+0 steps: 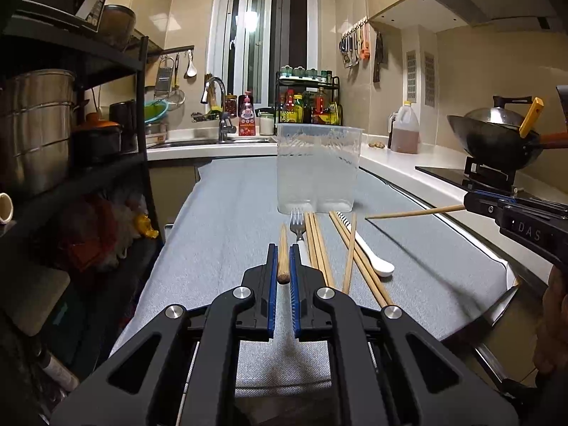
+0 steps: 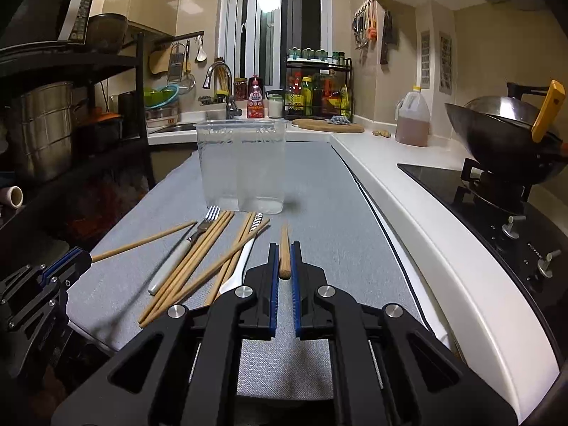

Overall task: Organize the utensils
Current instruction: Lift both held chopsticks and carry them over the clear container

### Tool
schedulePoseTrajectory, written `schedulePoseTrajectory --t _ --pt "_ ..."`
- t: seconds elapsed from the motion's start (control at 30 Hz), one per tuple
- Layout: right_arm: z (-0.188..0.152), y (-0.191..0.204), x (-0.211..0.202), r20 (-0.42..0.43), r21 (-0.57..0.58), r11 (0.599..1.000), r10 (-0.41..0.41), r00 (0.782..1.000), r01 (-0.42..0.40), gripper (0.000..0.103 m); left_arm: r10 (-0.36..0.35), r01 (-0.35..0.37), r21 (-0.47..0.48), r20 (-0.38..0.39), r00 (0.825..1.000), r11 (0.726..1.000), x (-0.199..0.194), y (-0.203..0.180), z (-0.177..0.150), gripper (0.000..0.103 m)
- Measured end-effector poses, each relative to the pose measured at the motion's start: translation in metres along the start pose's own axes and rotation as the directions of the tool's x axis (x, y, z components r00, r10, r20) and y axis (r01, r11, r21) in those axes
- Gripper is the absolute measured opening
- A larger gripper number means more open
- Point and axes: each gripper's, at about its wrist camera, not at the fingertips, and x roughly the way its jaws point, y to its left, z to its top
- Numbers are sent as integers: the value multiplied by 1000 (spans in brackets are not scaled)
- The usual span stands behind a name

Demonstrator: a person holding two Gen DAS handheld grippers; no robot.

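Left wrist cam — both claws, left (image 1: 283, 261) & right (image 2: 284, 259), each tight on one round wooden chopstick.

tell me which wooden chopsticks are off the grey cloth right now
Two: the one clamped in the left gripper and the one clamped in the right gripper. The remaining wooden chopsticks lie on the grey cloth.
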Motion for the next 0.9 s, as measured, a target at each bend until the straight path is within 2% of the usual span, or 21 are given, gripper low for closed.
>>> schedulePoseTrajectory --t 0.2,0.53,0.67,0.9 --pt "28 -4 -3 7 12 1000 23 1000 -23 7 -9 9 -1 39 999 1000 -7 4 28 6" --pt "109 -14 4 13 14 998 59 998 -59 7 -13 12 16 62 998 1000 9 21 107 6" --pt "140 -20 10 -15 38 994 102 995 -101 7 -33 33 0 24 999 999 20 27 135 6" --pt "187 -17 8 -34 6 989 145 989 -145 7 -71 69 -31 -55 996 997 33 34 181 6"
